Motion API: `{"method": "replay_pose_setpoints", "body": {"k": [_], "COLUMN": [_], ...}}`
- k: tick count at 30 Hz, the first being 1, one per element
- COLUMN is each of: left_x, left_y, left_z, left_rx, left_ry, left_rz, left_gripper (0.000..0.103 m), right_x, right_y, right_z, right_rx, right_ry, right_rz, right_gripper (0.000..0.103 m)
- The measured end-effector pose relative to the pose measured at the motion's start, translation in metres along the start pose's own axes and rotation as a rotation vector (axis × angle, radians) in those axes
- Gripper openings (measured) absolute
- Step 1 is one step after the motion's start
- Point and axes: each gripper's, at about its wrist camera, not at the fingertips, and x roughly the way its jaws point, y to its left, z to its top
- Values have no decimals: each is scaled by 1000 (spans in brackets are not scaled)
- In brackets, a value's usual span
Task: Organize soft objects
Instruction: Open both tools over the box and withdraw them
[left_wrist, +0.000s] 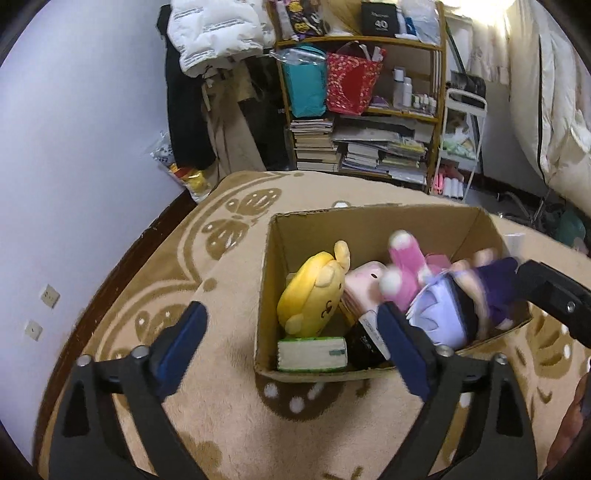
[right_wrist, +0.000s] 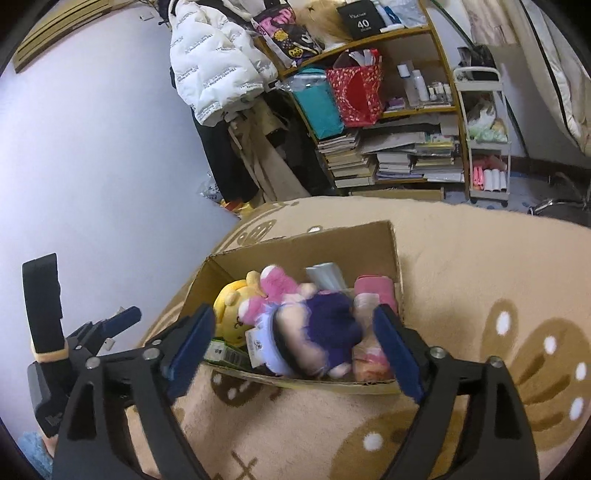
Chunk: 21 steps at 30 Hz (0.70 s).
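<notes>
Beige patterned fleece blanket is filling the lower frame. Open brown cardboard box is sitting centre on it, holding a yellow plush toy, a pink plush rabbit and a blurred purple-and-lilac doll. I'm holding my left gripper and right gripper spread wide, gripping nothing.

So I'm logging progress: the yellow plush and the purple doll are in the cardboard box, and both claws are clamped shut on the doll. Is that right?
Not quite. The yellow plush and the purple doll do lie in the cardboard box, but neither claw grips the doll. The left claw and the right claw both stand wide open, as each wrist view shows.
</notes>
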Motion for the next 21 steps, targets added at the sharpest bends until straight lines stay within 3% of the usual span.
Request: {"method": "replay_pose_setpoints", "body": {"k": [1,16,21], "left_x": [-4,-82,-120], "left_y": [3,35,46], "left_z": [0,-16,-24], "left_rx": [-16,-115,-157], "left_ry": [-4,-91,-155], "left_rz": [-9,-21,-14], "left_gripper": [100,103,103], "right_x": [-3,-79,-100], "right_y": [1,28,40], "right_z": [1,-2,-9], "right_rx": [-2,-54,-83], "right_ry": [-5,-90,-106], "right_rz": [2,2,0], "right_gripper": [103,103,103]}}
